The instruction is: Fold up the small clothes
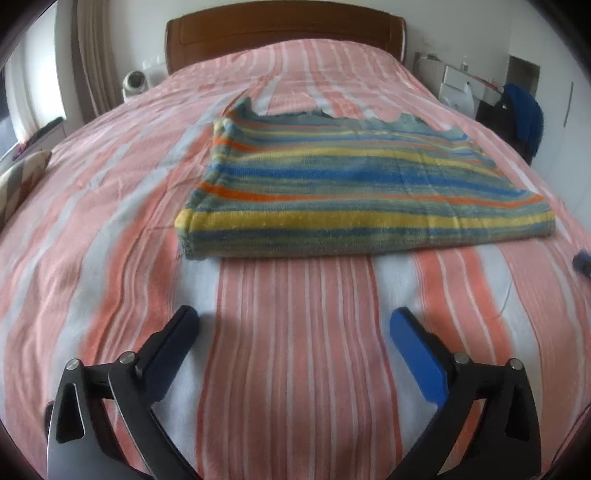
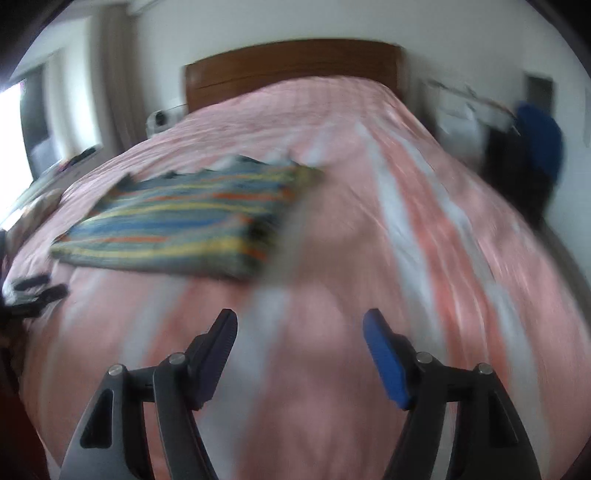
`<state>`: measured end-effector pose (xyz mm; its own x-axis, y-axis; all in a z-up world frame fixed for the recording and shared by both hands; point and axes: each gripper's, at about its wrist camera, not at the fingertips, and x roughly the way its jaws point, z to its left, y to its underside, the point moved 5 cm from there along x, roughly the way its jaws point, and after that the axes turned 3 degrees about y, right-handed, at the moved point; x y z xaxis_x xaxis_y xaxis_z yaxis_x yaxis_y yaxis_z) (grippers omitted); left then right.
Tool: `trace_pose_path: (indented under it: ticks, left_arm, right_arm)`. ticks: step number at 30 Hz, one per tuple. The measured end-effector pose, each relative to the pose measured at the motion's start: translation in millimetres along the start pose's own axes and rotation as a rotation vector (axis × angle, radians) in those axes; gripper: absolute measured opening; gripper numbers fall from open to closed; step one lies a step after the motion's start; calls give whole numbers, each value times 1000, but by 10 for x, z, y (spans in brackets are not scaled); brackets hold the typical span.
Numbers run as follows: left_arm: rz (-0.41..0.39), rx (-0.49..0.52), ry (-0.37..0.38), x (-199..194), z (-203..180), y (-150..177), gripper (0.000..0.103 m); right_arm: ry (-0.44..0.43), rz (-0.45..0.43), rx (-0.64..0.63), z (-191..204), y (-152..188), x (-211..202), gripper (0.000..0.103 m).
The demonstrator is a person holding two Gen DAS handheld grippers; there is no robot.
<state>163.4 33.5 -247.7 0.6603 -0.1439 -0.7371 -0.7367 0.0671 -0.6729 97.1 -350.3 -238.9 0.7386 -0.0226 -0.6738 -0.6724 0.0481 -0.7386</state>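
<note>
Pink-and-white striped bedding (image 1: 295, 350) is spread over a bed with a brown wooden headboard (image 1: 284, 33). On it, a striped garment (image 1: 351, 184) in blue, yellow, orange and green is laid flat and folded, its thick folded edge turned toward the cameras. The left gripper (image 1: 293, 321) is held released above bare bedding, just short of that edge, nothing between its fingers. The right gripper (image 2: 299, 325) is likewise spread wide and empty, the garment (image 2: 184, 218) seen ahead to its left through heavy blur.
</note>
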Motion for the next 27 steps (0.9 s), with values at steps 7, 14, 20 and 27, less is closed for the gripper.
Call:
trace_pose_path:
  ticks: [7,14,20,27]
  left_arm:
    - [-52,7,-1,-11,-8,42,103]
    - [-63,6,0,-24,-11,64,103]
    - [-67,6,1,-28,-8,61,103]
    - [-68,5,1,-31,-3,62,103]
  right_arm:
    - [-63,11,86,-177,122,155,81]
    - [-70,-1,83,-117,154,165,82]
    - [-60,0,75,-104,156,162,82]
    - [-58,1,74,-101,158,166,82]
